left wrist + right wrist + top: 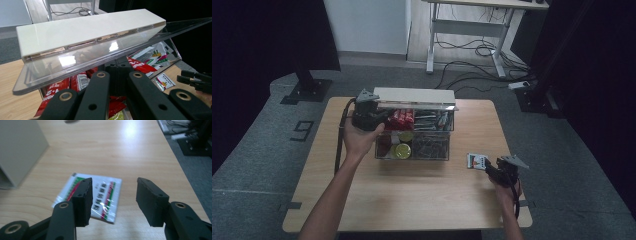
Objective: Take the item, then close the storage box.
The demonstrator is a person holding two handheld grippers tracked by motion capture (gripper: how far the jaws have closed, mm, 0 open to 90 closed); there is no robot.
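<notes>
A clear acrylic organizer box (414,135) stands at the centre of the wooden bench (362,200) in the high view, divided into compartments. Its transparent hinged lid (75,62), topped by a cream-white bar (87,30), is raised above the box. Red snack packets (401,119) fill the upper-left compartment; yellow-green round items (402,149) lie in the lower-left one; the right-hand compartments hold packets that are too dim to name.

The left gripper (368,117), held in the person's left hand (357,140), sits at the box's upper-left corner, just under the lid's left end. In the left gripper view its fingers (100,87) appear pressed close together beneath the lid's front edge; whether they pinch the lid cannot be told.

A flat white sachet (91,196) with red and green stripes and printed codes lies on the bench to the right of the box, well apart from it. The right gripper (112,200) hovers at the sachet, fingers (83,197) spread wide; the left finger overlaps the sachet in the frame, while the right finger stands over bare wood.

In the upper part of the high view, grey floor (562,150), cables (472,55) and a white desk frame (467,30) are visible.
</notes>
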